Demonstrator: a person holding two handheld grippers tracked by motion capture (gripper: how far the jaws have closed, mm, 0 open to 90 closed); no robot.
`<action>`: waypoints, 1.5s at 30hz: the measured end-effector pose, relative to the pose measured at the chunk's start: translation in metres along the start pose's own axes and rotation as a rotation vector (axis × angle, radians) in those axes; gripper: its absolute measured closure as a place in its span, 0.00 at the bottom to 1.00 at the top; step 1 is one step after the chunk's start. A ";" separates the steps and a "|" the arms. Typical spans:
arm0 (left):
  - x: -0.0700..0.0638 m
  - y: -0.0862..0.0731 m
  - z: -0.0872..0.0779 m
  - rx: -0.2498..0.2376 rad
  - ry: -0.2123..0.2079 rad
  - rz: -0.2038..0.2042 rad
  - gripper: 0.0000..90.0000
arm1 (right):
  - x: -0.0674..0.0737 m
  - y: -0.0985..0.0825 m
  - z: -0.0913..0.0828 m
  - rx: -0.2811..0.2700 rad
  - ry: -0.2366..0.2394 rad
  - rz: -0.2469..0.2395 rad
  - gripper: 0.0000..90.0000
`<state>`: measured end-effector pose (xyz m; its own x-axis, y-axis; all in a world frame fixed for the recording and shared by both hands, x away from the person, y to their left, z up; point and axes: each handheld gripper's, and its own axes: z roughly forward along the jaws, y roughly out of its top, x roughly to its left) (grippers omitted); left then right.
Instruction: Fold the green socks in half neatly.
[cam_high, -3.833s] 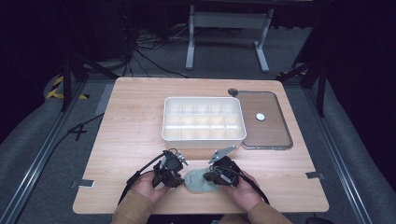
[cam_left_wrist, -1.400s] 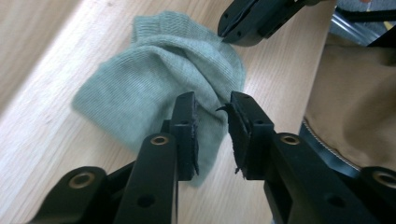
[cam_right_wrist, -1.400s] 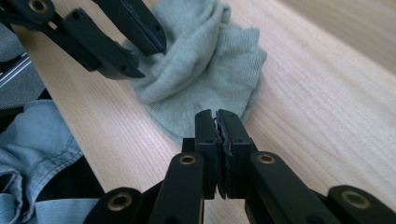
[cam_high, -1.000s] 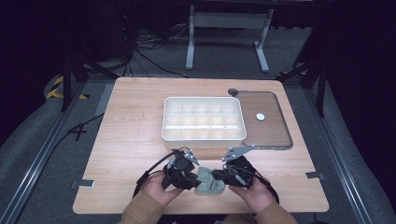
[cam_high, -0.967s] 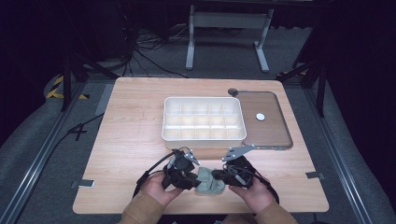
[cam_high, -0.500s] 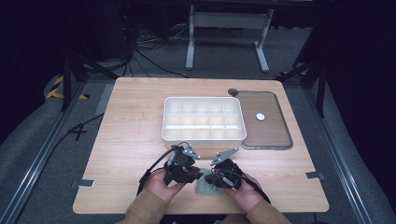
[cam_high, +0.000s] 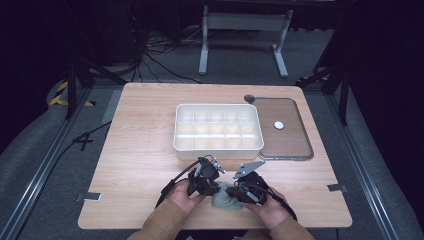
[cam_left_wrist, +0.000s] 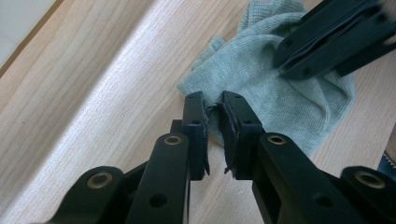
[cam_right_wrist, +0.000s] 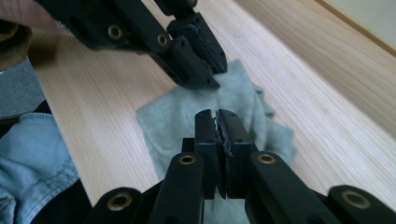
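A small grey-green cloth (cam_high: 225, 200) lies crumpled on the wooden table (cam_high: 140, 150) near its front edge. My left gripper (cam_high: 215, 189) comes at it from the left. Its jaws (cam_left_wrist: 214, 109) are nearly together, with the cloth's (cam_left_wrist: 271, 93) frayed edge pinched between the pads. My right gripper (cam_high: 236, 192) meets the cloth from the right. It (cam_right_wrist: 217, 116) is shut over the cloth (cam_right_wrist: 168, 126), seemingly on a raised fold. Each gripper view shows the other gripper, the right (cam_left_wrist: 282, 58) and the left (cam_right_wrist: 212, 70), a short way off across the cloth.
A white compartment tray (cam_high: 217, 151) stands mid-table just beyond the hands. To its right lies a brown transparent lid (cam_high: 295, 145) with a white disc (cam_high: 278, 125) on it. A person's denim-clad leg (cam_right_wrist: 32, 154) shows below the table's front edge.
Both hands have drawn closer together over the cloth, which is bunched smaller than before. The tray and lid have not moved.
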<state>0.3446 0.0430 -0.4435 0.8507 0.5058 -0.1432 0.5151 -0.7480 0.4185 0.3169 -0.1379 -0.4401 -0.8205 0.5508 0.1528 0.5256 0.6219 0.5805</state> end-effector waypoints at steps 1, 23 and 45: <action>0.000 0.000 0.000 0.001 0.000 0.000 0.89 | 0.000 -0.002 -0.002 0.005 -0.008 0.000 0.97; 0.010 -0.022 -0.020 -0.028 0.010 -0.033 0.84 | 0.001 -0.008 -0.002 0.033 -0.019 -0.014 0.99; -0.024 -0.006 -0.007 -0.031 -0.066 0.160 0.80 | 0.005 -0.012 0.007 0.047 -0.028 -0.005 0.99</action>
<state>0.3206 0.0388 -0.4364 0.9270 0.3515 -0.1304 0.3702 -0.8027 0.4676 0.3078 -0.1383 -0.4520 -0.8172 0.5622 0.1272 0.5316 0.6498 0.5433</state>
